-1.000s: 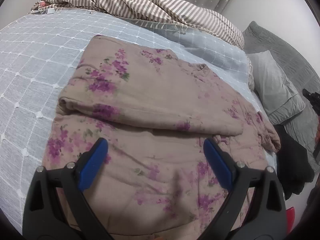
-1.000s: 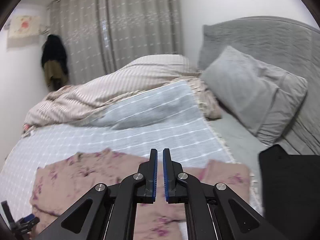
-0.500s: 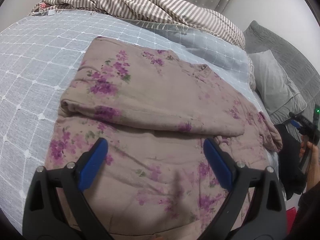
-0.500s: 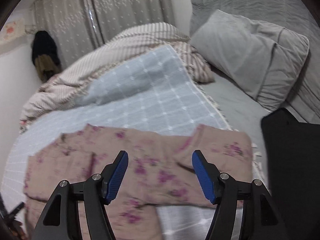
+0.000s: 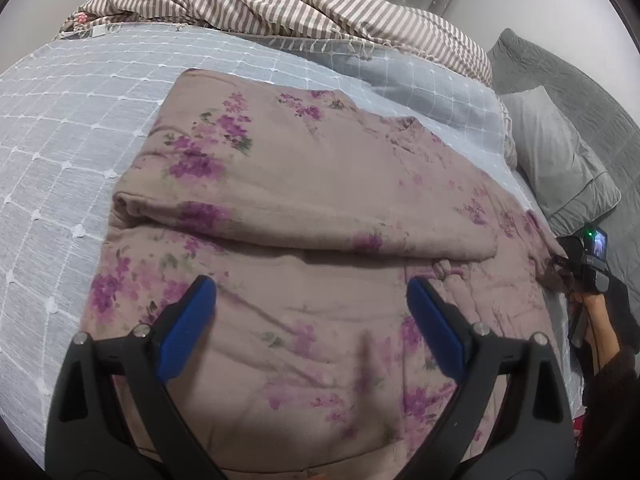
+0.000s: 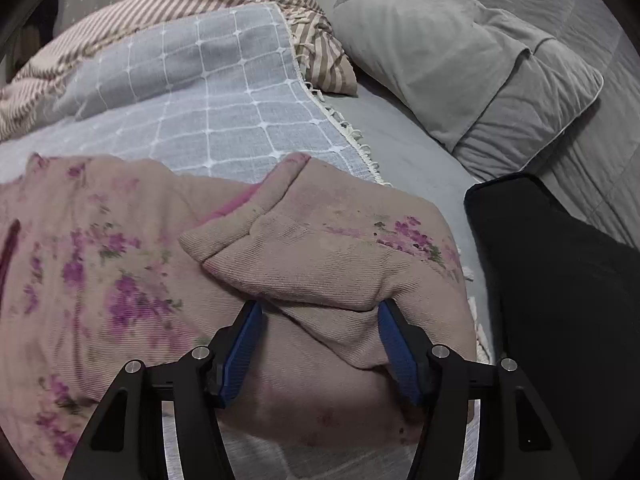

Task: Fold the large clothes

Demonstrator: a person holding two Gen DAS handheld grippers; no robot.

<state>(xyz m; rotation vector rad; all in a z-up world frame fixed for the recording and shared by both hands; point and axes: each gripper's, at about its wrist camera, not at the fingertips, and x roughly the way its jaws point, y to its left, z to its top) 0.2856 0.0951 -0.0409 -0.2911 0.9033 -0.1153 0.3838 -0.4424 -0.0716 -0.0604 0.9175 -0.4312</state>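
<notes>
Bed (image 5: pixel 72 128): floral garment (image 5: pixel 320 184) lying centre; grey pillow (image 6: pixel 460 64) sitting at 2 o'clock; both tools (image 5: pixel 310 320) (image 6: pixel 320 344) gaping apart.

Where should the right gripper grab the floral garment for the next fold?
Probably the thick cuff end of the folded sleeve, at the floral garment's right edge beside the black cloth. Come from the near side, low along the blanket. That edge is a raised bundle the open right gripper already straddles. The left gripper is open over the near hem.
</notes>
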